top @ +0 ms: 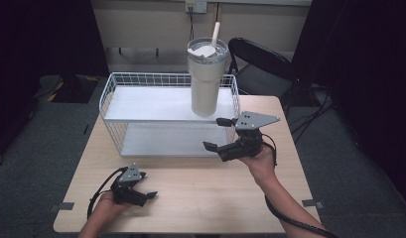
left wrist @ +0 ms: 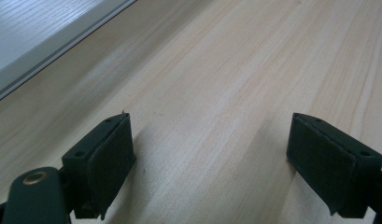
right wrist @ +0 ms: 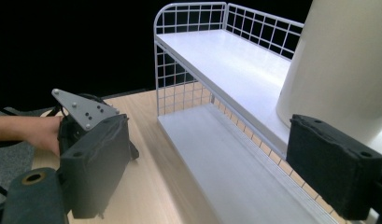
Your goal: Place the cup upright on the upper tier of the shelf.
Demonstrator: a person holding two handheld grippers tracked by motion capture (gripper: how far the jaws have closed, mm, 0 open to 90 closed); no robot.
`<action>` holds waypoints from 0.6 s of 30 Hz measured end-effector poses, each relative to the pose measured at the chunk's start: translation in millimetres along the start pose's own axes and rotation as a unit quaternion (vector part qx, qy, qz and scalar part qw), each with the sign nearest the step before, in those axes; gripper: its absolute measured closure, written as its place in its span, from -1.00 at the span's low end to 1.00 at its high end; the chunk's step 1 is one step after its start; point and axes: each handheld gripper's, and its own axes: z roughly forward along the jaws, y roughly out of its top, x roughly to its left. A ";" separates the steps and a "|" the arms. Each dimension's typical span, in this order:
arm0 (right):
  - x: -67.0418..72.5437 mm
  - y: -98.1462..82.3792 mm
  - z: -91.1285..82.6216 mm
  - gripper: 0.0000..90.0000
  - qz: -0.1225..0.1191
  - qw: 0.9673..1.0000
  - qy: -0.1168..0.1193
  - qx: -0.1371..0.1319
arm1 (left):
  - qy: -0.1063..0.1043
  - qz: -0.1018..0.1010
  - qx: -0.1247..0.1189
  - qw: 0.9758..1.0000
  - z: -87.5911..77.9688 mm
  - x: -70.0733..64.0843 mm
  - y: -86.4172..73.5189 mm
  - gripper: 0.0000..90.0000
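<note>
The tumbler [top: 206, 77] stands upright on the rack's [top: 141, 103] top shelf, at its 3 o'clock end. Your right gripper [top: 214, 134] hangs just at the tumbler's 6 o'clock, jaws spread wide, empty. Your left gripper [top: 150, 195] rests at the table's [top: 200, 193] 7 o'clock, jaws apart, holding nothing.

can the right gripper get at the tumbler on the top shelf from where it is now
Probably yes. The right gripper is open, just in front of the tumbler, which stands at the open front edge of the rack's top shelf with nothing between them.
</note>
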 end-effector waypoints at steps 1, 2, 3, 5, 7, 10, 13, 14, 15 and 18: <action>0.2 -1.3 -0.2 -0.70 0.000 1.000 0.000 0.001 | 0.000 0.000 0.000 1.000 0.0 0.0 0.0 -0.68; 0.4 -2.7 -0.4 -0.70 0.000 1.000 0.002 0.001 | 0.000 0.000 0.000 1.000 0.0 0.0 0.0 -0.68; 0.7 -4.0 -0.5 -0.70 0.000 1.000 0.002 0.002 | 0.000 0.000 0.000 1.000 0.0 0.0 0.0 -0.68; 1.0 -6.2 -1.0 -0.70 0.000 1.000 0.002 0.002 | 0.000 0.000 0.000 1.000 0.0 0.0 0.0 -0.68; 1.2 -8.3 -1.5 -0.70 0.002 1.000 0.003 0.003 | 0.000 0.000 0.000 1.000 0.0 0.0 0.0 -0.68; 2.0 -12.0 -2.3 -0.70 0.001 1.000 0.005 0.005 | 0.000 0.000 0.000 1.000 0.0 0.0 0.0 -0.68; 2.2 -17.1 -2.8 -0.71 0.000 1.000 0.008 0.007 | 0.000 0.000 0.000 1.000 0.0 0.0 0.0 -0.68; 2.2 -18.5 -3.0 -0.71 0.001 1.000 0.010 0.007 | 0.000 0.000 0.000 1.000 0.0 0.0 0.0 -0.68; 2.3 -20.2 -3.4 -0.71 0.001 1.000 0.010 0.008 | 0.000 0.000 0.000 1.000 0.0 0.0 0.0 -0.68; 2.4 -24.9 -4.3 -0.71 0.003 1.000 0.011 0.011 | 0.000 0.000 0.000 1.000 0.0 0.0 0.0 -0.68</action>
